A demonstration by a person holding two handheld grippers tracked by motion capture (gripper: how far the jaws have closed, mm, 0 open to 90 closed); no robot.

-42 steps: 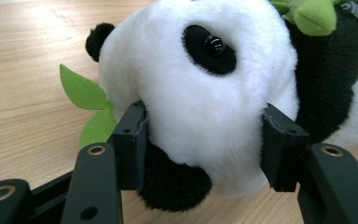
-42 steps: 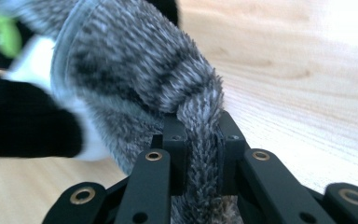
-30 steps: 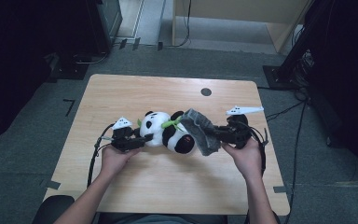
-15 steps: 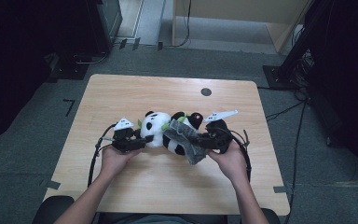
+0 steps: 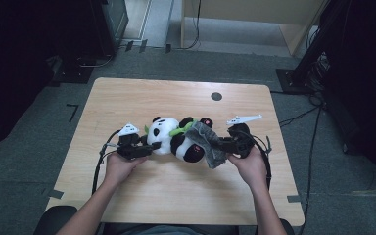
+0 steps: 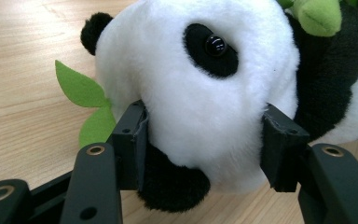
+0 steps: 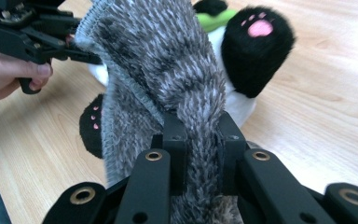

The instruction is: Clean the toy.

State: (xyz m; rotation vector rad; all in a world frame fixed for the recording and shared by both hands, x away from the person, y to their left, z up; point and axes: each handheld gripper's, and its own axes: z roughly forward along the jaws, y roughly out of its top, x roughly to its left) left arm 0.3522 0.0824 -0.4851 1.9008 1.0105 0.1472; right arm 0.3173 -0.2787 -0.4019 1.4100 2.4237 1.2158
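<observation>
High view is giving me the layout: my left gripper is sitting at the left end of the toy panda, and its jaws are pressing into both sides of the white head. Left gripper view is confirming that, with the pads sinking into the plush on either cheek of the panda and a green felt leaf poking out just beside the left jaw. So that hand is pinning the head end down on the table.

Moving rightward, the panda is lying with its long axis running straight from one gripper toward the other, head by the left one, black feet pointing at the right one. The grey knitted cloth is draping over the leg end, directly ahead of my right gripper.

Right gripper view is showing those jaws clamping tight on a bunched fold of the cloth, with the open hem hanging ahead over the panda's paws.

I am judging the right hand to be the nearer one to the feet, so any pull of the cloth along the body is running leftward, toward the held head.
</observation>
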